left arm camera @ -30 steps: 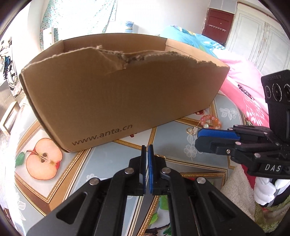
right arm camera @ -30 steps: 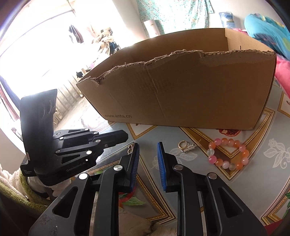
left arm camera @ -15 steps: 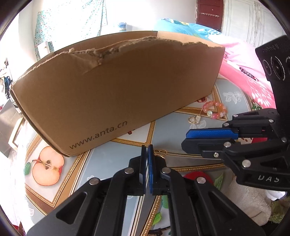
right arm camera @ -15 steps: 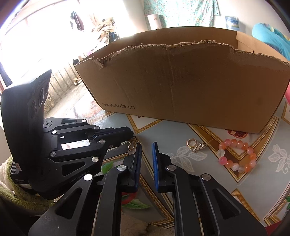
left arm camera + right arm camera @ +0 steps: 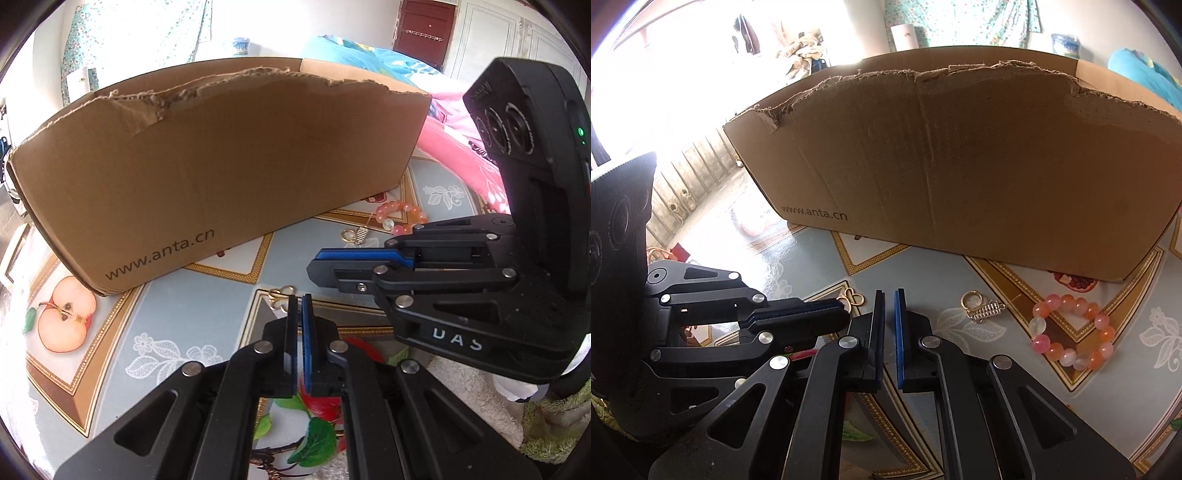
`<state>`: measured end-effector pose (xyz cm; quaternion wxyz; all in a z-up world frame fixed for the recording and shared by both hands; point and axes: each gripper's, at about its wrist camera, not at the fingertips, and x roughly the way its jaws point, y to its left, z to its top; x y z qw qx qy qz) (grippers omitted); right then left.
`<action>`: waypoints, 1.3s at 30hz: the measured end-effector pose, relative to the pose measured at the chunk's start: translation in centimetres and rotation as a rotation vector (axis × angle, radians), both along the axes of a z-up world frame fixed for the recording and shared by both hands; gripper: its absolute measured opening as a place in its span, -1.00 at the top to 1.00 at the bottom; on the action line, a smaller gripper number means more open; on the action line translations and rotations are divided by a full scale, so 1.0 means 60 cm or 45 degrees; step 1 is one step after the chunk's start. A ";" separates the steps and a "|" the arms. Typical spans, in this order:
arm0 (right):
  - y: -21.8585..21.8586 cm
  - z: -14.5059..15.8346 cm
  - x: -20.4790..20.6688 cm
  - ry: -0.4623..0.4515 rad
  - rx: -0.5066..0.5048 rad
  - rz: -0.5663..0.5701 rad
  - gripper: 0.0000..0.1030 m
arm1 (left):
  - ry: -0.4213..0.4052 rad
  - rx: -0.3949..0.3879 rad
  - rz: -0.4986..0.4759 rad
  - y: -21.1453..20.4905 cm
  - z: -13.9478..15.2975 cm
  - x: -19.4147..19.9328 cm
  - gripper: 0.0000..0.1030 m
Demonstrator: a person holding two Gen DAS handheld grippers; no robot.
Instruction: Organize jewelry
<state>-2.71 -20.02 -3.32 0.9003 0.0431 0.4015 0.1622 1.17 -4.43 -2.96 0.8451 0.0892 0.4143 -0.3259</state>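
Observation:
My left gripper (image 5: 300, 298) is shut, its blue pads together, low over the patterned table. A small gold looped earring (image 5: 280, 295) lies just left of its tips; whether they touch is unclear. The right gripper (image 5: 889, 294) is shut to a thin slit with nothing between its pads. It sits close beside the left gripper (image 5: 844, 314), with the gold loops (image 5: 851, 297) between the two tips. A gold ring with a spring charm (image 5: 979, 304) and a pink and orange bead bracelet (image 5: 1071, 332) lie to the right, in front of the cardboard box (image 5: 960, 166).
The open brown box (image 5: 221, 177) with torn top edges stands across the table right behind the jewelry. The tablecloth (image 5: 110, 369) shows fruit prints and gold borders. A pink and blue bed (image 5: 454, 147) lies beyond on the right.
The right gripper's jaws have closed from a clear gap to a slit. Both grippers have drawn nearer to the box and to each other.

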 end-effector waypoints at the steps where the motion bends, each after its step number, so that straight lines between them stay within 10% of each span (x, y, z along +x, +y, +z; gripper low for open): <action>1: -0.004 0.000 0.000 -0.001 0.005 -0.005 0.93 | 0.009 -0.008 -0.003 0.001 0.000 0.000 0.97; 9: -0.006 0.016 -0.009 -0.058 -0.027 0.149 0.52 | -0.037 0.035 0.082 0.040 0.006 0.006 0.97; 18: 0.046 0.009 0.002 -0.096 -0.220 0.430 0.52 | -0.042 0.056 0.172 0.082 0.004 0.023 0.97; 28: 0.058 0.007 0.015 -0.039 -0.257 0.516 0.94 | -0.048 0.039 0.146 0.079 0.002 0.025 0.96; 39: 0.061 0.004 0.019 -0.048 -0.283 0.455 0.94 | -0.056 0.038 0.138 0.082 0.004 0.023 0.96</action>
